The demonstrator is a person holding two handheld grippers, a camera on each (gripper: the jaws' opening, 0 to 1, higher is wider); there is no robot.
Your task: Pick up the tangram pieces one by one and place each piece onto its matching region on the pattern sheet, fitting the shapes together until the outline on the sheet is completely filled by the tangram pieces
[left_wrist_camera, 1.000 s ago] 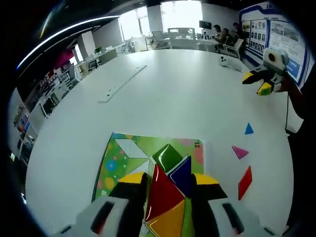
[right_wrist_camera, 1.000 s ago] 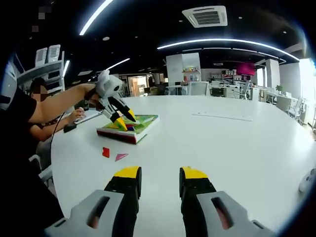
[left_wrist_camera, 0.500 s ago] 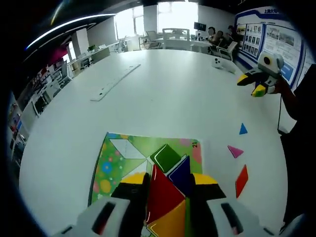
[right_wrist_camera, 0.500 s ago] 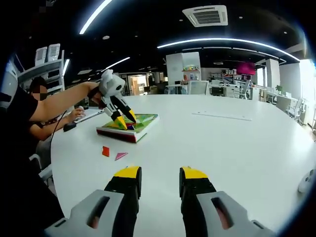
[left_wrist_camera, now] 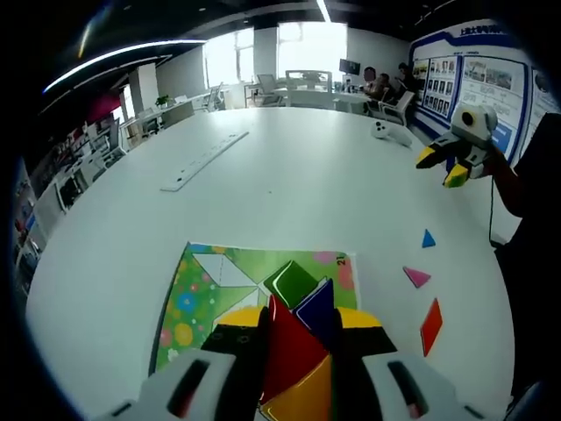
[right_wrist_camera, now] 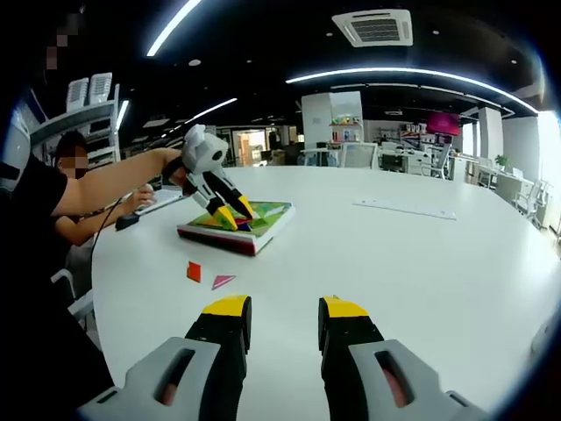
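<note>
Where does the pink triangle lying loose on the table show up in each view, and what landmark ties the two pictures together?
Left gripper view: the pink triangle lies right of centre on the white table, right of the pattern sheet.
Right gripper view: it lies left of centre, beside the red piece.
Shared landmark: the pattern sheet, with the left claw over it.

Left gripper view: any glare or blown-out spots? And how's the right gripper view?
Left gripper view: windows at the far end are blown out, and the red piece between the left gripper jaws carries a glossy highlight; strong fisheye bend on the table edge. Right gripper view: dim ceiling with bright light strips, right gripper sharp, pattern sheet small but readable.
</note>
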